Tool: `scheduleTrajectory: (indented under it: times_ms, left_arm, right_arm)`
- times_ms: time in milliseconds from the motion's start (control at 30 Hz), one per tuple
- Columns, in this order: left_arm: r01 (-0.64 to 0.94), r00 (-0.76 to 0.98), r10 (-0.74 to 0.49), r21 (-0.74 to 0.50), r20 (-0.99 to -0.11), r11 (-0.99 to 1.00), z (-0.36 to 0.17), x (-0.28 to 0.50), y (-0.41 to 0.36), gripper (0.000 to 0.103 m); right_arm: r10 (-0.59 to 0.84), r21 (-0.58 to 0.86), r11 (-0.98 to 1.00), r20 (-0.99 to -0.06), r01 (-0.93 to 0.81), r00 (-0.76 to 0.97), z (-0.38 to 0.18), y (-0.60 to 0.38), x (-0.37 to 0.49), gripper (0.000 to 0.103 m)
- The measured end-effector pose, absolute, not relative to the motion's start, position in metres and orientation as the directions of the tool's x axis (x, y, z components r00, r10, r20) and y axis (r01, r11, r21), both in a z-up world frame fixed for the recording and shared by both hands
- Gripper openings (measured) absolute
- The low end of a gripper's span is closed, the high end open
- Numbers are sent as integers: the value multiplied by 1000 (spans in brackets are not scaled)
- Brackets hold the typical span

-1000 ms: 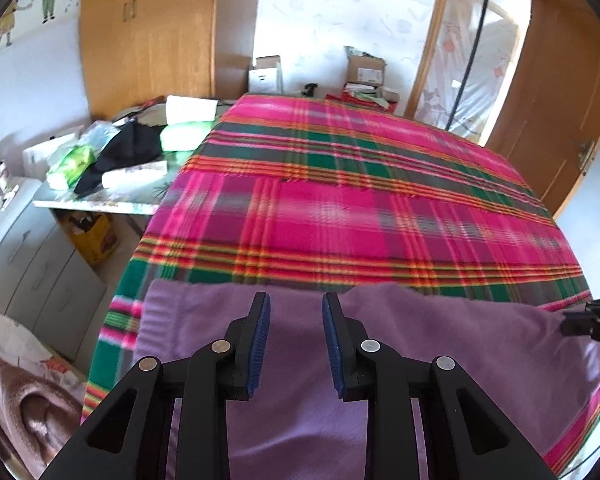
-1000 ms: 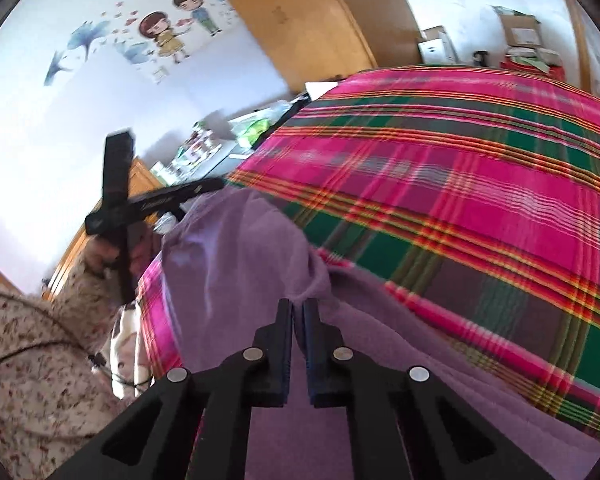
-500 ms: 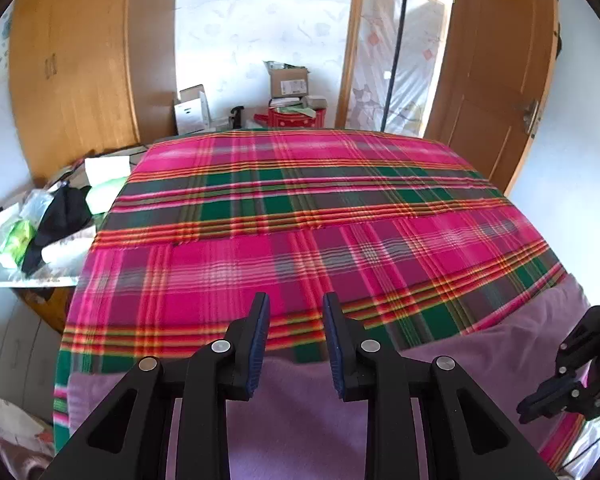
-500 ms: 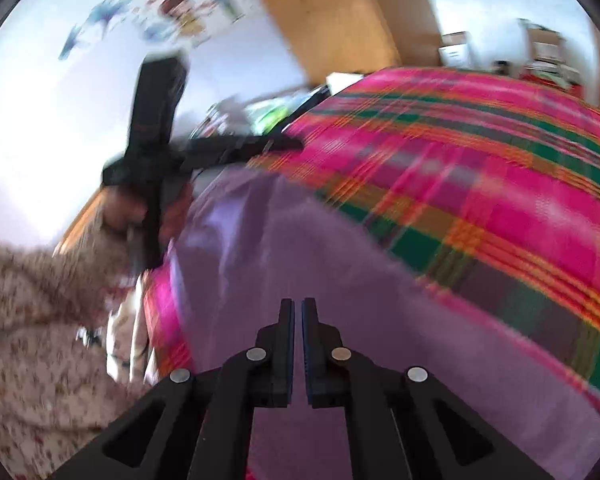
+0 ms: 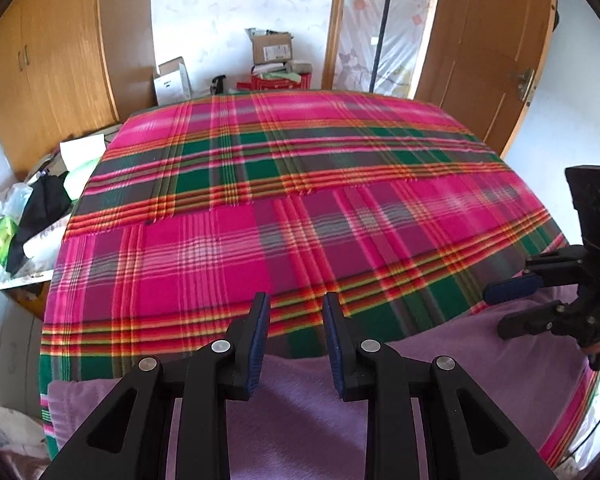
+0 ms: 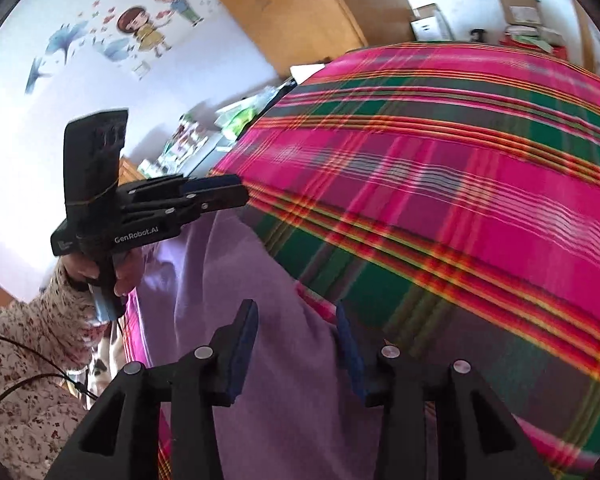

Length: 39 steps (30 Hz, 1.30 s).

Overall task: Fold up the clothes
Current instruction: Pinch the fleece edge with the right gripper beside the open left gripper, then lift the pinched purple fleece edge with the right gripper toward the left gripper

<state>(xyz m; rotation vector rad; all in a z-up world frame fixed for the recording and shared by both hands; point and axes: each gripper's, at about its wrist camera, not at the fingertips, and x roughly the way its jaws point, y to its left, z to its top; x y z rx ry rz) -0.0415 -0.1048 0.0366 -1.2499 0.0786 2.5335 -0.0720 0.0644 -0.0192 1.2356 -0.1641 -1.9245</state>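
A bed under a pink, green and orange plaid blanket [image 5: 300, 208] fills the room. Along the blanket's near edge lies a purple garment [image 5: 300, 412], spread flat in what looks like one long fold; further folding seems left to do. Above the garment's middle, the left gripper [image 5: 294, 340] hovers with jaws apart, holding nothing. At the garment's right end, the right gripper [image 6: 296, 344] has just been opening; its jaws stand wide with cloth beneath, not pinched. "GenRobot.AI" is printed on the left gripper's side.
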Motion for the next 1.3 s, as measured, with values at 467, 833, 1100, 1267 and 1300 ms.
scheduleTrajectory:
  times_ms: [467, 833, 1100, 1267, 1300]
  left_arm:
    - [-311, -463, 356, -227, -812, -923, 31, -52, -130, 42]
    - [-334, -470, 400, -262, -787, -906, 50, -36, -118, 45]
    - [-348, -448, 353, -203, -821, -915, 39, -23, -108, 45]
    - [-310, -424, 351, -231, -835, -922, 28, -13, -120, 45]
    - [-304, -419, 352, -236, -837, -923, 26, -10, -122, 45]
  right_arm:
    - [-707, 477, -600, -691, 643, -147, -2, 45, -52, 11]
    - [-665, 356, -584, -725, 730, -179, 3, 28, -3, 11]
    - [-666, 344, -574, -724, 743, -179, -4, 26, 13, 11]
    - [-680, 380, -569, -716, 730, -157, -9, 27, 17, 13]
    - [-683, 387, -568, -715, 727, -153, -10, 27, 17, 13]
